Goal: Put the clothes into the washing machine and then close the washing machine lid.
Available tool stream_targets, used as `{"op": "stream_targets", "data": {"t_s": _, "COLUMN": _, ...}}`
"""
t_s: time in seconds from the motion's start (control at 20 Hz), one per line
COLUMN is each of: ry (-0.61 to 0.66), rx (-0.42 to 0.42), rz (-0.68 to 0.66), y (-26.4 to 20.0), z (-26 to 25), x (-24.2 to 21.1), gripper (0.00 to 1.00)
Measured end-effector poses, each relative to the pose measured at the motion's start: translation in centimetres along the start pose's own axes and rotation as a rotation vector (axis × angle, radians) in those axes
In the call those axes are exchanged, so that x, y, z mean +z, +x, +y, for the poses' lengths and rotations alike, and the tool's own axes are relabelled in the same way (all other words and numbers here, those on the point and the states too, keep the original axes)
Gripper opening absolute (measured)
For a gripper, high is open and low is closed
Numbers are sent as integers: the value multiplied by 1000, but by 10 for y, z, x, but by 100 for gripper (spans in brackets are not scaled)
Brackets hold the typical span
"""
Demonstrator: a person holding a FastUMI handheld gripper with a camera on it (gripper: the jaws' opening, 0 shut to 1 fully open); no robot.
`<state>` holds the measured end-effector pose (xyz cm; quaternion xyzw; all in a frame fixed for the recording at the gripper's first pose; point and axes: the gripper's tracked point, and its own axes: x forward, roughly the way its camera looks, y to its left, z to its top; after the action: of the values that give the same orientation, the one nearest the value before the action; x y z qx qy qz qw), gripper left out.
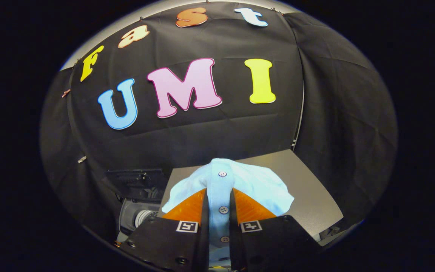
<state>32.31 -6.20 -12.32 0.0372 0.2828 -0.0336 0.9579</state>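
Gripper (219,196) clamped on the shirt (240,185) at its button strip — lifted off the table (308,189), with the washer (138,215) at eight o'clock.

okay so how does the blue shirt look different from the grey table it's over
The light blue shirt is soft, bunched and crumpled; the grey table is flat and rigid. The shirt carries a row of buttons; the table is plain. The shirt is clamped between the fingers of the gripper at its button strip; the table lies beyond them. Both are single-coloured.
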Motion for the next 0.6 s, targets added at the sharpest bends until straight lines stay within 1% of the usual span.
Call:
{"op": "stream_targets", "data": {"t_s": 0.15, "ry": -20, "rx": 25, "rz": -24, "y": -10, "z": 26, "x": 14, "gripper": 26}}
{"op": "stream_targets", "data": {"t_s": 0.3, "ry": -17, "rx": 62, "rz": -46, "y": -17, "z": 63, "x": 22, "gripper": 26}}
{"op": "stream_targets", "data": {"t_s": 0.4, "ry": -19, "rx": 112, "rz": -43, "y": -22, "z": 99, "x": 19, "gripper": 26}}
{"op": "stream_targets", "data": {"t_s": 0.5, "ry": -47, "rx": 158, "rz": -38, "y": -24, "z": 137, "x": 10, "gripper": 26}}
{"op": "stream_targets", "data": {"t_s": 0.6, "ry": -71, "rx": 188, "rz": -23, "y": -22, "z": 174, "x": -3, "gripper": 26}}
